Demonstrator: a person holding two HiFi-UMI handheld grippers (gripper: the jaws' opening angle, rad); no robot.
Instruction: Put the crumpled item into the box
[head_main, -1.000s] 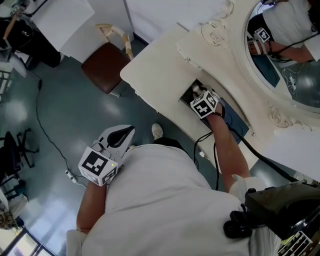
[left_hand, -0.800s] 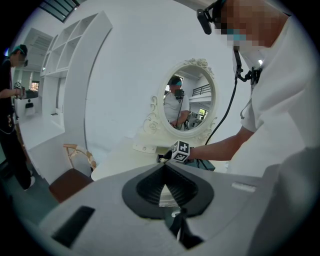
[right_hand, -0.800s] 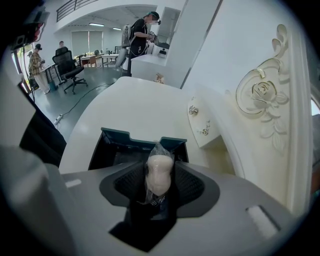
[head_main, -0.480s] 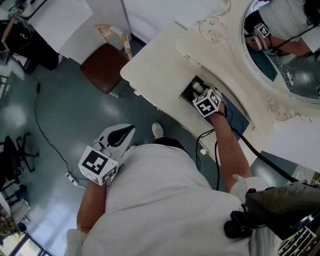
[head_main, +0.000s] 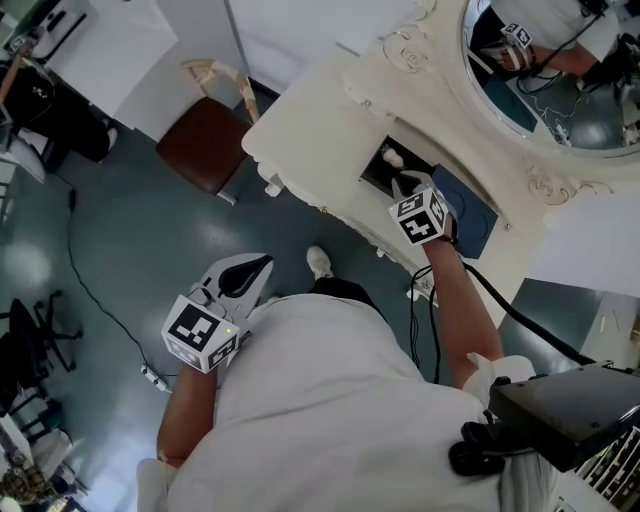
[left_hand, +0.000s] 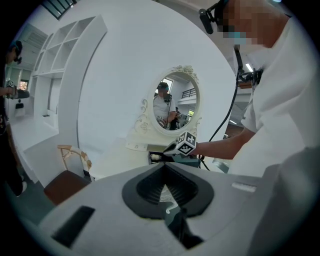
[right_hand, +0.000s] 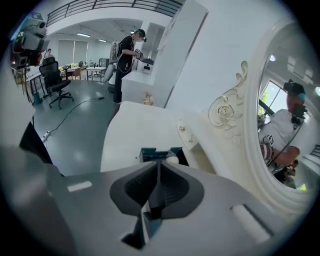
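Nearest the camera is the person's white shirt (head_main: 330, 400). Beside it, the left gripper (head_main: 258, 266) hangs low over the grey floor (head_main: 130, 230), its two jaws brought together with nothing between them. The marker cube (head_main: 200, 335) behind those jaws carries black-and-white square patterns, and these are the only print that can be made out. A pale shoe (head_main: 319, 262) shows on the floor just past the shirt, and a thin dark cable (head_main: 95, 280) trails off to the left. The bare right forearm (head_main: 455, 300) reaches up to the right gripper (head_main: 404, 186), which carries a second patterned cube (head_main: 420, 218) and points steeply down over the dark box (head_main: 376, 175). Its jaws have just been closing and their tips now meet, holding nothing. The crumpled item (head_main: 392, 157), a small whitish ball, lies inside the box just beyond those tips and clear of them. The box has a blue flap (head_main: 465, 215) folded open at its right, and it sits on the cream dressing table (head_main: 310, 130). Behind the table rises an oval mirror (head_main: 540, 50) in a carved, scrolled frame, and the person shows in its glass. To the left of the table stands a chair with a brown seat (head_main: 205, 148).
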